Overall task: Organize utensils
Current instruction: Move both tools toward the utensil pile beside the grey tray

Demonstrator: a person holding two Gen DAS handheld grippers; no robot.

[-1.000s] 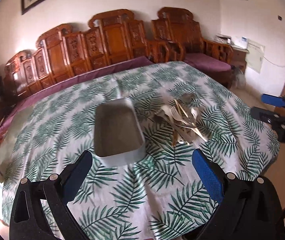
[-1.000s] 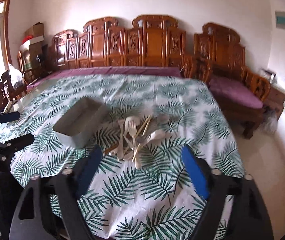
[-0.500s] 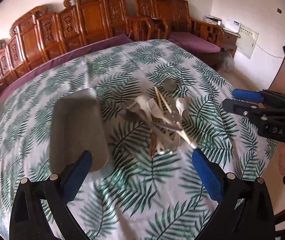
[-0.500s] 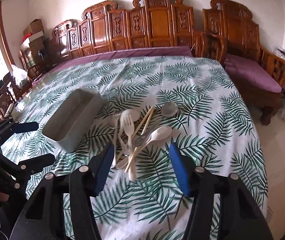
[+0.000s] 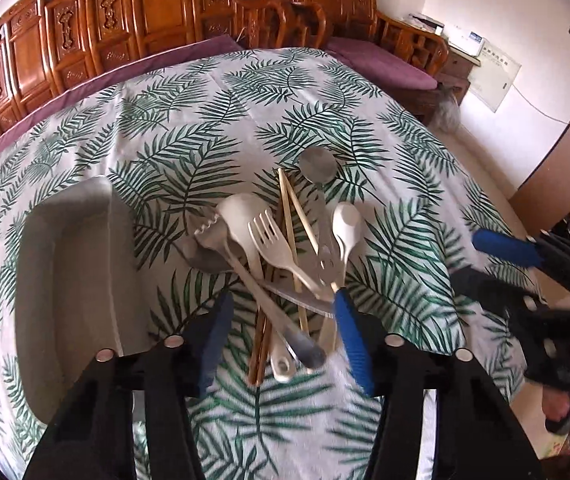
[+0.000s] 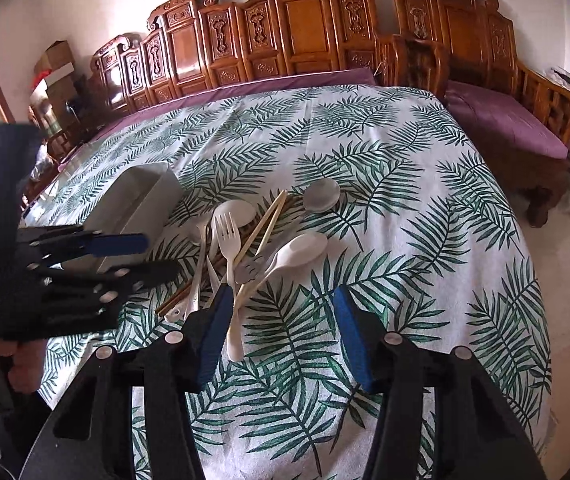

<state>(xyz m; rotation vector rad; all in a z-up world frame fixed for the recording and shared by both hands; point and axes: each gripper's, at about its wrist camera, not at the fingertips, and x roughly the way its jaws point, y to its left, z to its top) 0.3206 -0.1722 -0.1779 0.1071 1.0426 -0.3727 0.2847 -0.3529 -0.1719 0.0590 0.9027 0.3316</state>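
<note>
Closing the half-narrowed left tool [image 5: 281, 336] squarely on one handle in the tangled pile of cream plastic and metal utensils [image 5: 285, 264], seemingly still unpinched, works best while the right tool [image 6: 281, 320] stays apart and empty.

Both wrist cameras are looking steeply down, close over the utensil pile [image 5: 285, 272] [image 6: 241, 256]. The left view is facing toward two o'clock, the right toward eleven; both are sharing the gray tray [image 5: 73, 280] [image 6: 137, 204].

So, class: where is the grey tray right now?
In the left wrist view the grey tray lies on the leaf-print tablecloth, left of the utensil pile and apart from it. Nothing shows inside it.
</note>
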